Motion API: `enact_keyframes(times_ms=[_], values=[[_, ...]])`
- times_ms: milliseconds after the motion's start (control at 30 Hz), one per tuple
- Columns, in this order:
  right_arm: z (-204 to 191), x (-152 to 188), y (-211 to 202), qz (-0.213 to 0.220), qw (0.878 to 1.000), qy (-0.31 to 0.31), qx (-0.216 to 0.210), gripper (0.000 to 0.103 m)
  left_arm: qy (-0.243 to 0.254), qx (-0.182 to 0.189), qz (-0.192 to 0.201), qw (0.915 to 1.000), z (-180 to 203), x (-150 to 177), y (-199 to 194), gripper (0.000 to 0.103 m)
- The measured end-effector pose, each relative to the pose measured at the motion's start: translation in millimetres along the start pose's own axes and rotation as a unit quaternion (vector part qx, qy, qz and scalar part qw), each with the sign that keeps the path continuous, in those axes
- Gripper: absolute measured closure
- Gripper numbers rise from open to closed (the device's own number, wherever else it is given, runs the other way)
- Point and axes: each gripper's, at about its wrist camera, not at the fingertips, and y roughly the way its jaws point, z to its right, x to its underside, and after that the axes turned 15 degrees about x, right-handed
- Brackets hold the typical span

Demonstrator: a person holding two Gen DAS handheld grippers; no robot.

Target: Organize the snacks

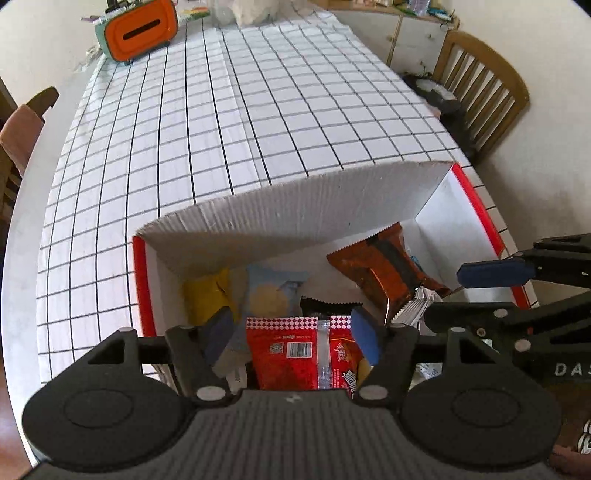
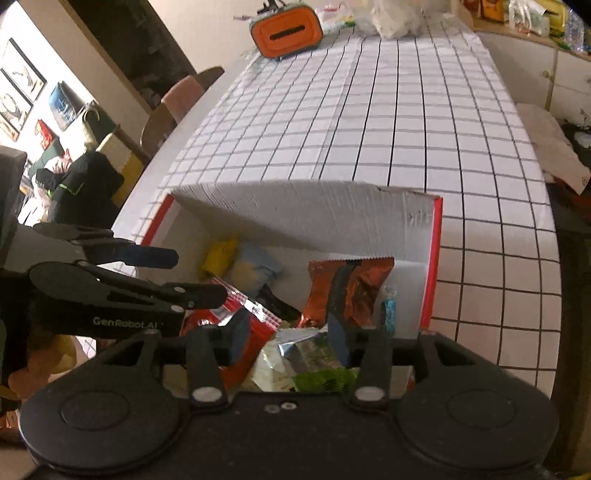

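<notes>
A white cardboard box with red edges (image 1: 476, 199) (image 2: 436, 258) sits at the near end of the table and holds several snack packets. My left gripper (image 1: 295, 332) is open above the box, its blue pads either side of a red packet (image 1: 284, 354) without clearly touching it. My right gripper (image 2: 291, 332) is open over a silver and green packet (image 2: 295, 354). An orange-brown foil packet (image 1: 380, 269) (image 2: 347, 284) leans in the box's right part. A yellow packet (image 1: 203, 295) (image 2: 218, 254) and a light blue packet (image 1: 273, 291) (image 2: 255, 269) lie at the far left.
A white tablecloth with a black grid (image 1: 258, 110) (image 2: 369, 129) covers the table. An orange box with a slot (image 1: 140, 29) (image 2: 288, 29) and a white bag (image 2: 399, 14) stand at the far end. Wooden chairs (image 1: 480, 85) (image 2: 173, 110) flank the table.
</notes>
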Motion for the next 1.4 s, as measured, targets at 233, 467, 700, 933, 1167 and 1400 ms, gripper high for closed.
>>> enact_keyframes(times_ms=[233,467,700,933,1167,1400], values=[[-12,9,-22,0.031,0.999,0.026,0.015,0.034,0.023,0.016,0.020,0.9994,2,3,-22,0.022],[-21,19,-43,0.073,0.995,0.066,0.033,0.012,0.059,0.018,0.041,0.9973,5,7,-41,0.020],[-30,28,-63,0.117,0.987,0.097,0.050,0.005,0.073,0.025,0.062,0.9951,2,16,-58,0.019],[-48,37,-80,0.156,0.980,0.100,0.069,0.001,0.079,0.041,0.081,0.9927,-3,26,-76,0.010],[-62,47,-93,0.176,0.977,0.091,0.077,0.000,0.056,0.061,0.082,0.9932,-8,36,-88,0.004],[-58,47,-105,0.182,0.979,0.063,0.069,0.000,0.035,0.046,0.095,0.9938,4,44,-96,0.003]])
